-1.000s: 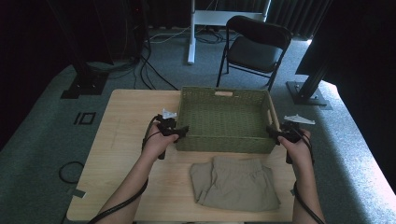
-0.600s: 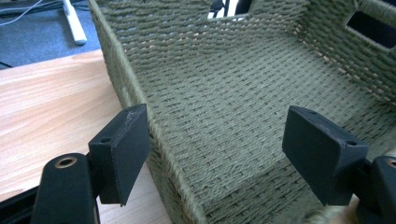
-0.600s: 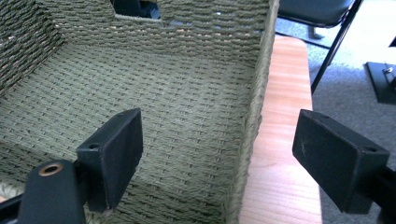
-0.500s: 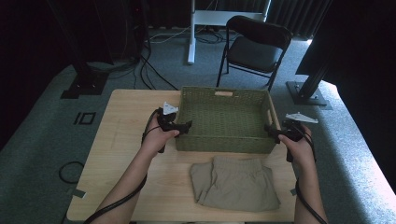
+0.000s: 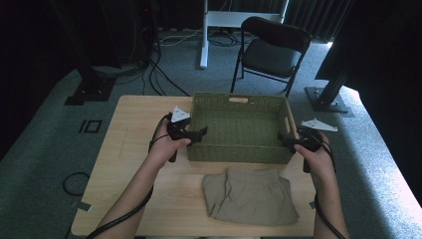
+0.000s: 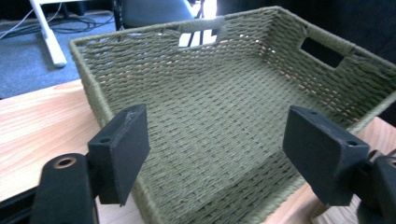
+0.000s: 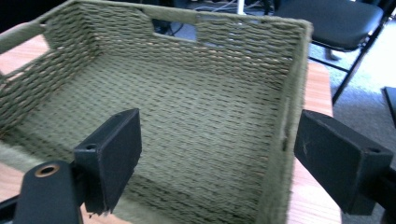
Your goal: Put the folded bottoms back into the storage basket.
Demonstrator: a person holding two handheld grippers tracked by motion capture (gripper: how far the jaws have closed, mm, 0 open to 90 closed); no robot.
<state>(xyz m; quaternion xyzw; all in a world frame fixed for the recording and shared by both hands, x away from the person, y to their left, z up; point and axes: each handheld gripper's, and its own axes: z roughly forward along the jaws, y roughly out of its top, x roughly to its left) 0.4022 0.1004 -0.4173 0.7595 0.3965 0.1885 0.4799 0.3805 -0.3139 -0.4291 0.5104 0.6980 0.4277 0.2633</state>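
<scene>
A: Where the pale wooden surface is widest, what sits on it?

B: A rectangular basket woven from olive-green cord, in the middle toward the far edge. Its walls slope outward a little, and slot handles are cut into the far wall and the two short ends. The weave runs in tight horizontal ribs, with lighter strands showing between them.

A: And the left gripper?

B: It is at the basket's near left corner. In the left gripper view its two flat black rectangular pads stand wide apart, one outside the left wall, the other over the inside near the front wall. Nothing is pinched between them.

A: The right gripper?

B: At the basket's right end. In the right gripper view its pads are also spread apart, straddling the right wall: one over the woven floor, one outside above the wood. Whether either pad touches the cord I cannot tell.

A: Anything else on the wood?

B: A folded khaki cloth, soft and creased, lies flat just in front of the basket, toward the right. Beyond the surface stands a black folding chair on grey carpet.
</scene>
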